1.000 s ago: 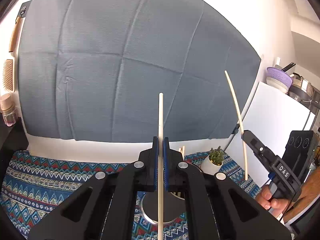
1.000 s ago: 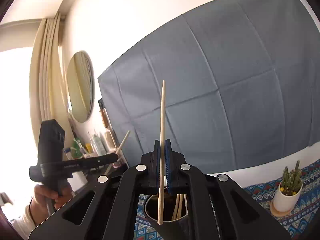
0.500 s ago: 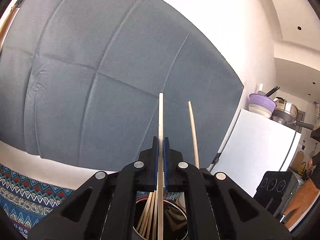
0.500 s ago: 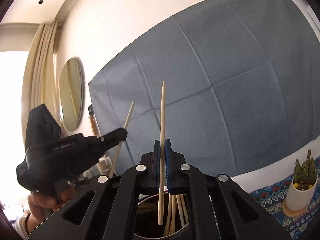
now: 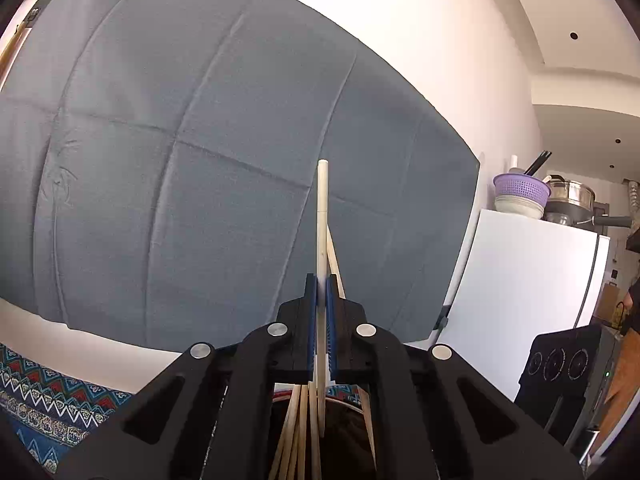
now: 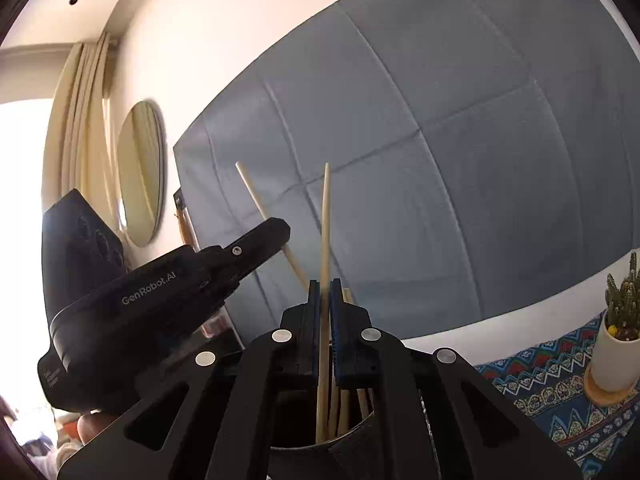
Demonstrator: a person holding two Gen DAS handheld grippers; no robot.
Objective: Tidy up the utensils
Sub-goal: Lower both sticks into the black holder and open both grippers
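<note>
— Where are the chopsticks?

— One pale chopstick (image 5: 322, 216) stands upright, clamped between the left gripper (image 5: 321, 300) jaws, its lower end over the dark holder (image 5: 348, 432) just below them.

— And the other side?

— The right gripper (image 6: 325, 304) jaws are closed on a second chopstick (image 6: 326, 220), its tip down inside the holder among more sticks (image 6: 340, 412). A potted cactus (image 6: 620, 320) sits on the desk's patterned cloth (image 6: 560, 392), well right of the jaws.
</note>
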